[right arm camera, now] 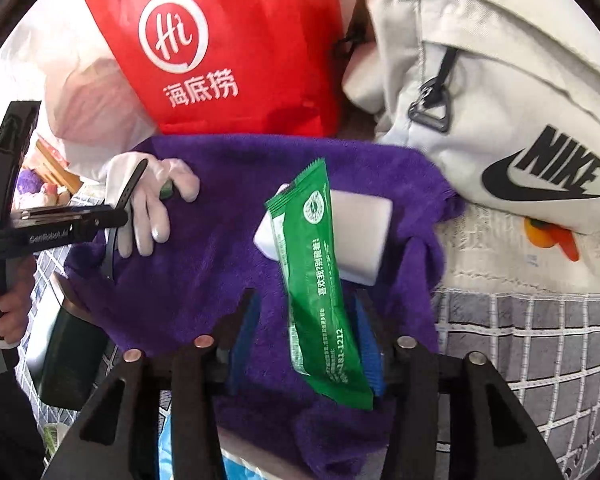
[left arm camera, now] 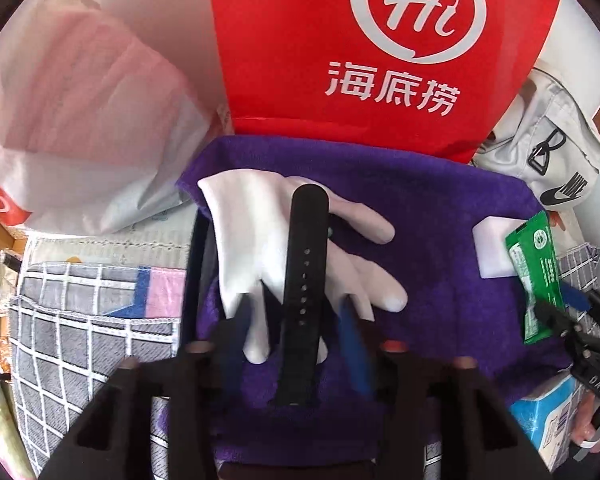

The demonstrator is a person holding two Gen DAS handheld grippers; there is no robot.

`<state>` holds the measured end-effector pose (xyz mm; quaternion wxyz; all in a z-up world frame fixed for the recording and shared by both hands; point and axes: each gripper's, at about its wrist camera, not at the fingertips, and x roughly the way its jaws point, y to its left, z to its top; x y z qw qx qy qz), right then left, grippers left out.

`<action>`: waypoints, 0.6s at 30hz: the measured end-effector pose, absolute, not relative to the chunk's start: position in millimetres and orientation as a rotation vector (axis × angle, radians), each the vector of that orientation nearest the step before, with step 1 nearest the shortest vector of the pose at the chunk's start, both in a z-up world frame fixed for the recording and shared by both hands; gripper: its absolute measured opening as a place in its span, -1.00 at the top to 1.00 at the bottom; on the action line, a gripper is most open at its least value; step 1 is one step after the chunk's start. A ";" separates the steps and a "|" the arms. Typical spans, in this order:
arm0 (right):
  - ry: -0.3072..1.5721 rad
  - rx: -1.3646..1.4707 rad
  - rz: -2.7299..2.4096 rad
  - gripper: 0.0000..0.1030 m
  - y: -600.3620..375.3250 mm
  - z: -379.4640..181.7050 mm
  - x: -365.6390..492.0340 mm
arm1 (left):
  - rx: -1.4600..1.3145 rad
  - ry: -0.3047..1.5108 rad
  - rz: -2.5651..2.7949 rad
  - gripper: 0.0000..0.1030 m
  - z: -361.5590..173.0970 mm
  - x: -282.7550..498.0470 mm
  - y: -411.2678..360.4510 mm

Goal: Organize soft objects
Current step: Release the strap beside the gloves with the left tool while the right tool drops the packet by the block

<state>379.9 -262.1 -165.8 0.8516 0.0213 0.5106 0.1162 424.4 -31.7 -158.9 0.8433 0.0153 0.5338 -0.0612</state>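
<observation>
1. Lying across a purple towel (left arm camera: 440, 264), a white glove (left arm camera: 256, 240) has a black watch strap (left arm camera: 306, 280) resting lengthwise on top of it.
2. The left gripper (left arm camera: 296, 312) points down over them with its blue-padded fingers (left arm camera: 354, 344) parted on either side of the strap and glove; the pads stand clear of the strap, so nothing is clamped.
3. To the right on the same towel, a green sachet (right arm camera: 316, 280) lies partly over a white sponge block (right arm camera: 360, 236).
4. The right gripper (right arm camera: 306, 312) has its fingers (right arm camera: 246, 332) spread; the sachet's near end lies between them, close against the right pad, but whether it is touched I cannot tell.
5. A red paper bag (right arm camera: 228, 40) stands at the towel's far edge, a white Nike bag (right arm camera: 500, 100) at far right.
6. Checked grey bedding (right arm camera: 540, 340) lies under the towel.
</observation>
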 end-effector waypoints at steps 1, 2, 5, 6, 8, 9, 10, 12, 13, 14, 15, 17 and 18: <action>1.069 0.038 0.233 0.01 -262.8 -164.2 379.4 | 0.043 1.116 -0.120 -0.12 -157.5 421.1 -32.6; 1.051 0.021 0.207 0.01 -263.9 -159.3 377.3 | 0.054 1.107 -0.113 -0.12 -155.2 418.0 -33.0; 1.014 0.037 0.176 -0.15 -270.3 -148.6 373.5 | 0.049 1.102 -0.106 -0.12 -148.1 410.7 -29.9; 1.005 0.053 0.171 -0.17 -272.9 -144.1 372.1 | 0.043 1.099 -0.103 -0.12 -145.6 408.0 -28.8; 0.976 0.084 0.148 -0.17 -278.2 -132.9 366.7 | 0.035 1.090 -0.098 -0.12 -137.2 400.5 -26.0; 0.971 0.089 0.141 -0.17 -277.8 -130.2 366.0 | 0.033 1.084 -0.096 -0.12 -133.8 396.4 -24.8; 0.965 0.094 0.132 -0.17 -278.8 -125.0 362.8 | 0.031 1.075 -0.092 -0.12 -128.9 389.5 -23.1; 0.947 0.100 0.113 -0.16 -279.2 -114.2 354.3 | 0.025 1.062 -0.081 -0.12 -120.4 377.8 -19.9; 0.931 0.106 0.099 -0.17 -279.8 -105.9 347.0 | 0.018 1.049 -0.076 -0.12 -114.3 368.4 -17.0; 0.924 0.114 0.095 -0.17 -280.5 -101.2 342.4 | 0.013 1.039 -0.074 -0.12 -108.2 361.4 -14.3; 0.916 0.127 0.096 -0.17 -280.9 -95.7 336.9 | 0.008 1.029 -0.073 -0.12 -103.3 355.0 -11.4; 0.883 0.158 0.098 -0.17 -281.8 -81.3 320.9 | 0.005 1.008 -0.068 -0.12 -93.4 335.1 -2.9; 0.872 0.161 0.098 -0.17 -281.2 -75.4 313.6 | 0.002 1.001 -0.064 -0.12 -89.2 325.9 0.9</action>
